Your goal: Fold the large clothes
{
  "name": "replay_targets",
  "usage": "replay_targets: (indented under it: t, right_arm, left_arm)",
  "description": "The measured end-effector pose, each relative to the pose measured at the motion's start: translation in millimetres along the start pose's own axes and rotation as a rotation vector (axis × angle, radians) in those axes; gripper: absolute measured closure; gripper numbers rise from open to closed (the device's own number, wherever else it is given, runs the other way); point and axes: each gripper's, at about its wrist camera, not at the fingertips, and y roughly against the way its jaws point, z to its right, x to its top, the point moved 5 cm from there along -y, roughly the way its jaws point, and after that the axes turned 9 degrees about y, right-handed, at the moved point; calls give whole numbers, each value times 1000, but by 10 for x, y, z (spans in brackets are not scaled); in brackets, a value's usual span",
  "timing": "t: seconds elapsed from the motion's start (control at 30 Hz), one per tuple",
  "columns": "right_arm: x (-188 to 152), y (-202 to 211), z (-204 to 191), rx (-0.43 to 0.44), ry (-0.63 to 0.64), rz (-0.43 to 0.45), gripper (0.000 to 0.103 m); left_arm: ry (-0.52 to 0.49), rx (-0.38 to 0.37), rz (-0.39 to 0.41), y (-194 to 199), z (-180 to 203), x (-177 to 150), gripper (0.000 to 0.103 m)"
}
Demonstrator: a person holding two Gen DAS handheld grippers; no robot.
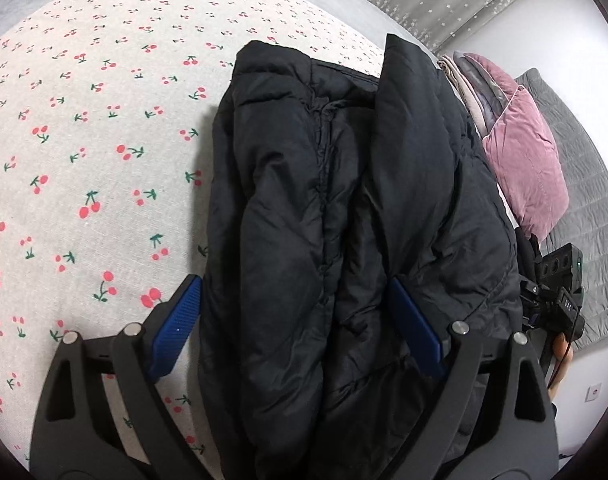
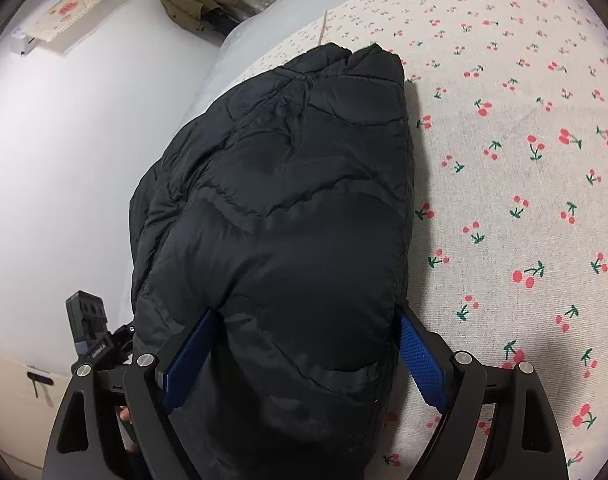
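Observation:
A black padded jacket (image 1: 304, 200) lies folded into a long thick bundle on the cherry-print bed sheet (image 1: 84, 160). My left gripper (image 1: 294, 282) straddles its near end. The left pad (image 1: 176, 320) stands at the bundle's edge and the right pad (image 1: 416, 328) sits in a fold, and neither squeezes it. In the right wrist view the same jacket (image 2: 296, 200) bulges between the two blue pads of my right gripper (image 2: 307, 311), which is shut on the other near part of the bundle. The jacket's underside is hidden.
A pink cushion (image 1: 524, 160) and folded bedding lie beyond the jacket, beside a grey quilt (image 1: 576, 200). The sheet (image 2: 524, 180) spreads wide to the right of the jacket. A white wall (image 2: 84, 140) and the bed's edge border the jacket's left side.

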Motion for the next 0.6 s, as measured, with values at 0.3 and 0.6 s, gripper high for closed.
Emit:
replay_targets:
  t: [0.3,0.6]
  right_arm:
    - [-49,-24,22,2,-16,-19,11]
    - [-72,-138,-192,-28,41,8,16]
  left_arm:
    - [-12,3,6,-58,36,26,14]
    - [-69,-34,47,-45,250,32,70]
